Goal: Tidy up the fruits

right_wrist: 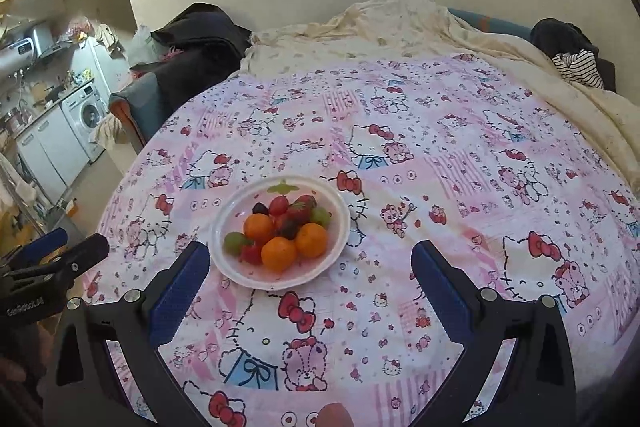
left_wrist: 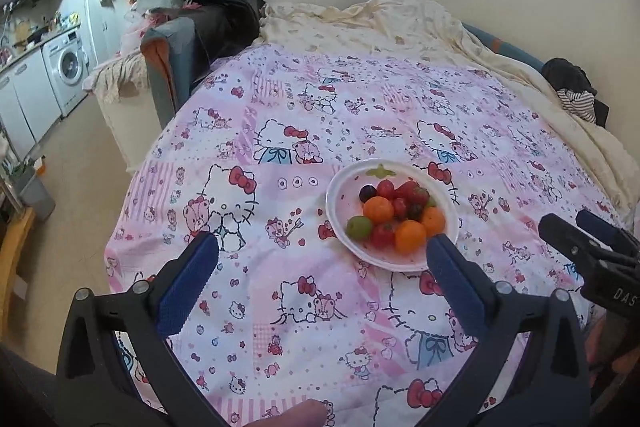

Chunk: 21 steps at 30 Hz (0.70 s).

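The left gripper (left_wrist: 322, 255) and right gripper (right_wrist: 310, 259) hover over the bedspread (left_wrist: 304, 123), jaws spread wide, holding nothing. The plate (right_wrist: 340, 223) lies on the bedspread with fruit (right_wrist: 280, 227) piled in it: oranges, strawberries, grapes. Lower fruit is hidden. In the left view, one finger (left_wrist: 448, 263) overlaps the plate's rim.

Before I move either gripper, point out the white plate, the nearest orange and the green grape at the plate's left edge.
white plate (right_wrist: 276, 283): right wrist view, bare near rim.
nearest orange (right_wrist: 279, 253): right wrist view, middle of its skin.
green grape (right_wrist: 234, 242): right wrist view, centre of the fruit.
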Available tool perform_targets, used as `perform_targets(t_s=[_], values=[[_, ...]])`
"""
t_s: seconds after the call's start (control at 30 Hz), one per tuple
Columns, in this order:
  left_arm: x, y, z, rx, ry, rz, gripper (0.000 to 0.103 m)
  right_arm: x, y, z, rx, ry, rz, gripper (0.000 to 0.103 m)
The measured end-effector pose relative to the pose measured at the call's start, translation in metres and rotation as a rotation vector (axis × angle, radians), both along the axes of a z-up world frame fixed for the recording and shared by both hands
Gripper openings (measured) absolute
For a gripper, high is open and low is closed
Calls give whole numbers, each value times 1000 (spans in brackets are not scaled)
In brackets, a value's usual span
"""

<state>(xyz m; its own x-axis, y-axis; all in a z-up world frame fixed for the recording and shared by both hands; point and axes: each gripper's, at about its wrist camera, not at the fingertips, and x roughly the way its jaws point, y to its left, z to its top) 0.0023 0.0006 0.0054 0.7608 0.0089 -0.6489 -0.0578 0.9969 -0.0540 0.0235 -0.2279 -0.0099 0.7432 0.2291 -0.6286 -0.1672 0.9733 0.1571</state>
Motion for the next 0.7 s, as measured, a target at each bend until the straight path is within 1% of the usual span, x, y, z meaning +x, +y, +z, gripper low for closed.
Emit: perform_targets(t_s=[0.13,0.43,0.7], values=[[0,0,1,-13,4,-10,103,0,-2,-1,6,6,-5,103],[0,0,4,-15,-6,-16,103,-2,-1,-1,-16,-8,5,103],[-1,-1,4,-23,-6,-16,103,-1,0,0,-14,-8,6,103]])
